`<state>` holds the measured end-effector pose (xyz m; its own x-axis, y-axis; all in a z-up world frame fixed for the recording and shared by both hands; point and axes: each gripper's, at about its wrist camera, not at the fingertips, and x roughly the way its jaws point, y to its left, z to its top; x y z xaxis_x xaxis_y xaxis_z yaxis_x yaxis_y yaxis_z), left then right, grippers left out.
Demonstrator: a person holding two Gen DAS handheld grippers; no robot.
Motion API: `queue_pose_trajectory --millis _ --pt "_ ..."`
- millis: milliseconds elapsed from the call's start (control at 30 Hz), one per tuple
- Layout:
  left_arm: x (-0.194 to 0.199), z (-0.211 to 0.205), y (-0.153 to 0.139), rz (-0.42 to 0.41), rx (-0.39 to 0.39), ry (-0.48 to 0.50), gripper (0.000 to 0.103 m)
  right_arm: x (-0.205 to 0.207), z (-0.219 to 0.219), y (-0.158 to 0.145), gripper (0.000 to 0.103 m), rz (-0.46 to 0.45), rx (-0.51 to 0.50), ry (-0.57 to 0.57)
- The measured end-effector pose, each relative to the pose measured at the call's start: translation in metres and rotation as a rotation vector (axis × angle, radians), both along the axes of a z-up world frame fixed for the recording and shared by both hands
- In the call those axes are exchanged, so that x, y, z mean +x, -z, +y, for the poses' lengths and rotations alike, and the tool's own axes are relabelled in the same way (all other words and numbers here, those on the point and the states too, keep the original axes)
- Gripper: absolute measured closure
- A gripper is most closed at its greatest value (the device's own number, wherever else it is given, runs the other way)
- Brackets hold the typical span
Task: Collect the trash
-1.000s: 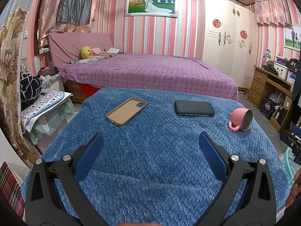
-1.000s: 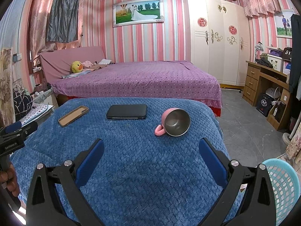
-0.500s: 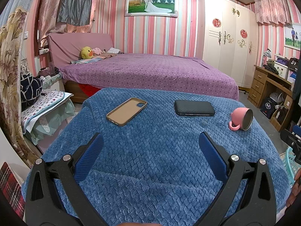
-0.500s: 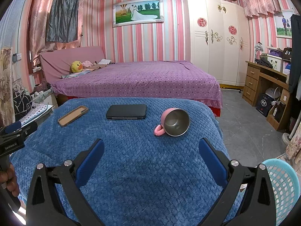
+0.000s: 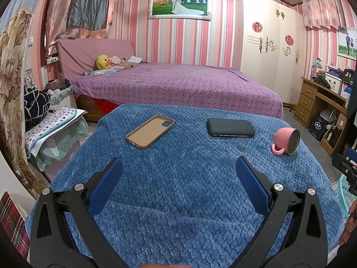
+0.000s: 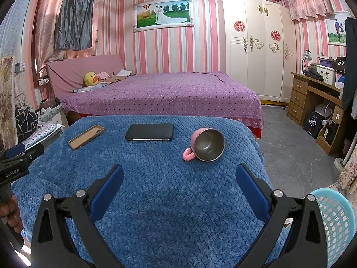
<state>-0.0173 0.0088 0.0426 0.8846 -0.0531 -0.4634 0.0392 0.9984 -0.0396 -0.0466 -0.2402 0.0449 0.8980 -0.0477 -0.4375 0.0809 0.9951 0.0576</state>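
Tabletop (image 5: 178,189) under blue quilted blanket: tan phone case (image 5: 150,131), black phone (image 5: 230,127), tipped pink mug (image 6: 206,144). Purple bed (image 6: 169,93) behind. Left claw (image 5: 178,167), right claw (image 6: 179,174) wide open, empty

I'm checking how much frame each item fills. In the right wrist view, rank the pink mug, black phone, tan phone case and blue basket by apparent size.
1. Blue basket, cut off by the frame edge, nearest the camera.
2. Black phone and pink mug: too alike to rank.
3. Tan phone case, slightly smaller, seen foreshortened.
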Motion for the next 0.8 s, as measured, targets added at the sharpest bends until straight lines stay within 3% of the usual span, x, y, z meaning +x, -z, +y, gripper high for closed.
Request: queue_pose_trajectory --millis 800 --pt "-0.0007 -0.0006 -0.0002 0.002 -0.004 0.001 0.005 -0.0004 -0.0016 0.0003 0.005 0.005 -0.005 0.001"
